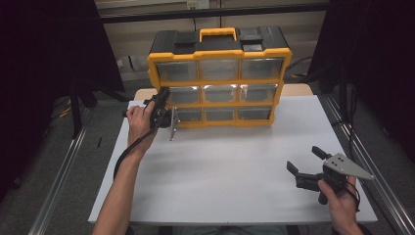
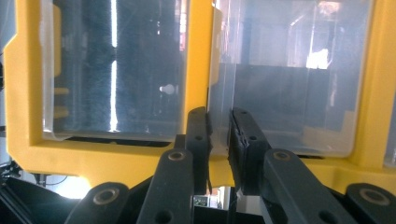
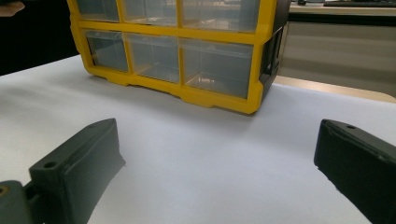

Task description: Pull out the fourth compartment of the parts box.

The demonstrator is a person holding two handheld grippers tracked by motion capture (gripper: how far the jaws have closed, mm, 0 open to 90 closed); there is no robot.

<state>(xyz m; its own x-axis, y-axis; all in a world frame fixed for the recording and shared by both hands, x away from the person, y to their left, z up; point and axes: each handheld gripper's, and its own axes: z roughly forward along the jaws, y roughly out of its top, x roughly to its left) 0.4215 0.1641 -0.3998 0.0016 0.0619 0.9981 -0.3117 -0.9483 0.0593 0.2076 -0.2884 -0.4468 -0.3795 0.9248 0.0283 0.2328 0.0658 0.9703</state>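
Observation:
A yellow and black organizer [image 1: 219, 54] with clear drawers stands at the far side of the white table [image 1: 220, 186]. My left gripper [image 1: 166, 116], rolled onto its side, is pressed against the organizer's lower-left corner. In the left gripper view its jaws [image 2: 219, 140] stand nearly together, pinching the thin clear lip of a drawer [image 2: 285, 84] beside a yellow divider [image 2: 198, 60]. I cannot tell for certain which row that drawer is in. My right gripper [image 1: 304, 157] rests near the table's front right, open with nothing between its jaws [image 3: 219, 135], facing the organizer [image 3: 215, 100].
The drawers look empty through their clear fronts. A broad white stretch of table [image 3: 201, 177] lies between the organizer and the right gripper. Dark curtains flank the table, and metal rails [image 1: 58, 181] run along both sides.

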